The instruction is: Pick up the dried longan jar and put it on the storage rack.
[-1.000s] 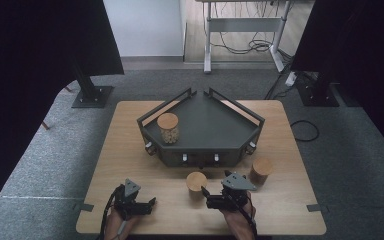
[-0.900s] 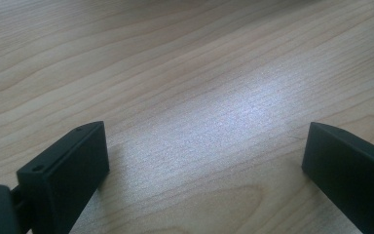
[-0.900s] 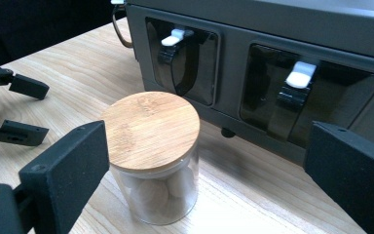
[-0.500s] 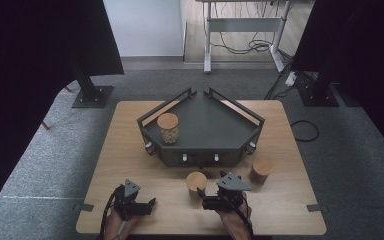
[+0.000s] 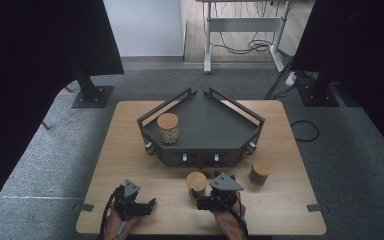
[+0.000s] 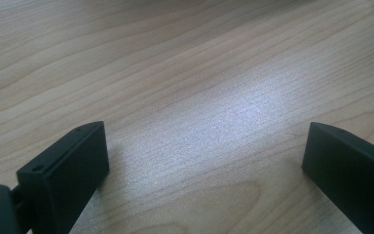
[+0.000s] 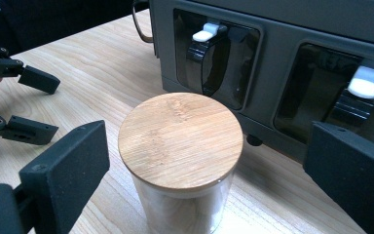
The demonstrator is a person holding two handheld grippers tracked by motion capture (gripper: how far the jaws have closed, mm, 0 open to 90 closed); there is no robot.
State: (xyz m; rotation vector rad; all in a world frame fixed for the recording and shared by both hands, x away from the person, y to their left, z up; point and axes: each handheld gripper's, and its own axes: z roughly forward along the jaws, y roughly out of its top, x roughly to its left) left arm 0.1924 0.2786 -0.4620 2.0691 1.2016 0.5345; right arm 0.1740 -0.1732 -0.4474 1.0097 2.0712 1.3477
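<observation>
two tools on the worktop (image 5: 130, 150): right tool (image 7: 204, 161) spread wide around a lidded jar (image 7: 181, 156), untouched; left tool (image 6: 199, 161) released over bare wood.

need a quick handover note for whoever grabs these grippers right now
Right gripper: open, jaws either side of the middle jar, not yet closed on it.
Left gripper: open, over bare table, holding nothing.
Jars: one with a wooden lid stands in the grey tray at its left side; the middle jar stands on the table in front of the tray; a third stands on the table to its right.
Done, by the look of it: one jar in the tray.
Probably left: grasp the middle jar, then the third.
</observation>
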